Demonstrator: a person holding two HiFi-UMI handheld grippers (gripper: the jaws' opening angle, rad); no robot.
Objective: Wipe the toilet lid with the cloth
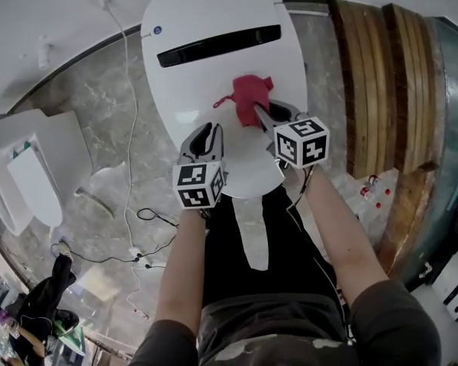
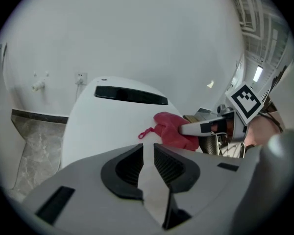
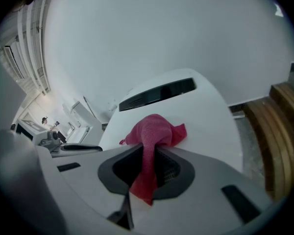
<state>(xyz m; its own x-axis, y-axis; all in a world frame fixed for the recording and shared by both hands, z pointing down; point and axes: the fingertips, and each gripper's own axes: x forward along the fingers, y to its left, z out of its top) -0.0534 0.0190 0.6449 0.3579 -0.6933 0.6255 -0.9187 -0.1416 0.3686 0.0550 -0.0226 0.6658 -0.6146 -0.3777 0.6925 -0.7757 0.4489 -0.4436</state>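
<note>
Risk imo: my right gripper [image 1: 262, 116] pinches only a thin tail of the cloth [image 1: 250, 96], so a hard drag could pull it free, or bare tips could scrape the toilet lid [image 1: 214, 21]. Cloth's bulk bunches just ahead of those jaws, right of lid centre. My left gripper [image 1: 206, 132] hovers beside, jaws slightly apart, empty

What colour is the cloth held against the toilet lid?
Plain pinkish red. The cloth shows best in the right gripper view.
</note>
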